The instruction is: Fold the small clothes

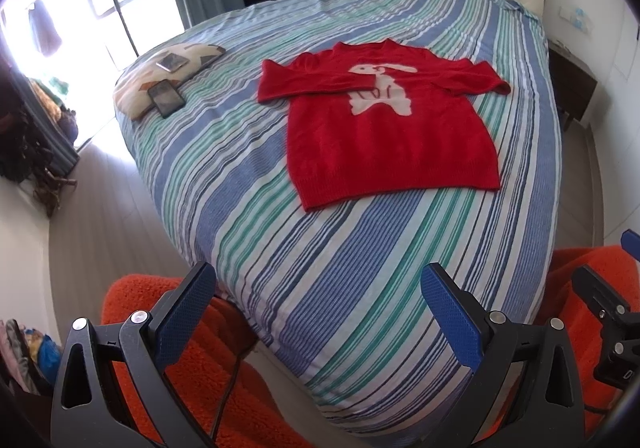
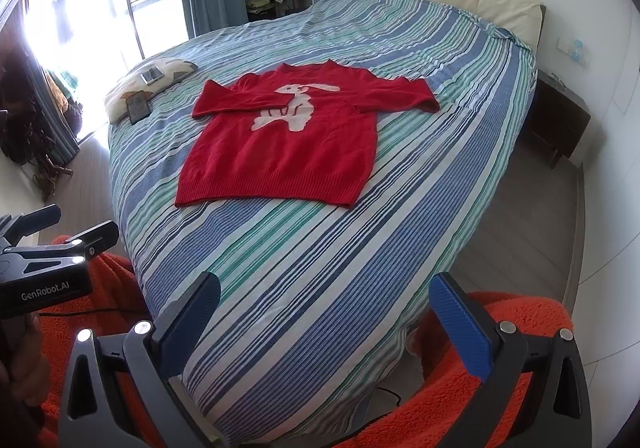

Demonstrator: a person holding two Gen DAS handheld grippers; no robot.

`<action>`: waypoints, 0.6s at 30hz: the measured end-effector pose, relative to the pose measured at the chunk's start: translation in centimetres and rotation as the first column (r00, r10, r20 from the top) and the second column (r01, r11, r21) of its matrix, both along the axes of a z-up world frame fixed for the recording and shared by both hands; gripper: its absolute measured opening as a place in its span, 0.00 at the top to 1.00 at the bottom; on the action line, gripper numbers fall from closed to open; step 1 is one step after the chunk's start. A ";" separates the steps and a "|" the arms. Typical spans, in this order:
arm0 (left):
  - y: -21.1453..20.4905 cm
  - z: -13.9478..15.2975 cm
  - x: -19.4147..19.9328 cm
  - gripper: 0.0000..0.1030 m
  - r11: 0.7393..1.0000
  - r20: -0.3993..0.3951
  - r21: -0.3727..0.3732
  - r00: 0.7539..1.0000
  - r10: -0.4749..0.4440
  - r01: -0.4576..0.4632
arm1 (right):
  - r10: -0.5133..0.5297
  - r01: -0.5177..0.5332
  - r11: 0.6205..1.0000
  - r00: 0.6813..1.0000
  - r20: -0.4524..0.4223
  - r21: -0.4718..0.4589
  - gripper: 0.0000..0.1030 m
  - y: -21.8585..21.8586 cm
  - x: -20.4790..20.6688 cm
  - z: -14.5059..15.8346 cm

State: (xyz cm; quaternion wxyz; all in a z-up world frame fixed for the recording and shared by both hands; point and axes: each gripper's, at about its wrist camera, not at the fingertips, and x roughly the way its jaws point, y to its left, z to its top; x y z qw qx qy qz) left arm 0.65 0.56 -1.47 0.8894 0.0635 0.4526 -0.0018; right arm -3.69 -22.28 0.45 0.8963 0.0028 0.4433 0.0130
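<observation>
Straight ahead of both tongs, well apart from them, I see one red sweater (image 1: 390, 132) lying flat on the striped bed (image 1: 320, 268), front up, with a single white rabbit figure (image 1: 380, 90) on its chest. Its two sleeves are spread sideways, the hem nearest me. My left tongs (image 1: 318, 308) are released, jaws spread wide with nothing between them, hovering above the near edge of the bed. My right tongs (image 2: 324, 312) are likewise released and empty, held at the same near edge, just right of the left ones. Ahead and to the left of the sweater I count one patterned cushion (image 1: 136, 88) carrying two phones (image 1: 166, 98). Below both tongs I see orange fleece (image 2: 500, 388) on the person holding them.
</observation>
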 end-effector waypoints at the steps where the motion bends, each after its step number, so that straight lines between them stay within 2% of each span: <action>1: 0.0 0.0 0.0 0.01 1.000 0.001 0.001 1.000 0.000 0.000 | 0.001 -0.001 1.000 1.000 0.000 0.000 0.00 0.0 0.0 0.0; 18: 0.3 -0.7 0.1 0.01 1.000 -0.004 0.011 1.000 0.003 -0.003 | 0.017 -0.017 1.000 1.000 -0.014 0.005 0.00 0.5 0.3 -0.3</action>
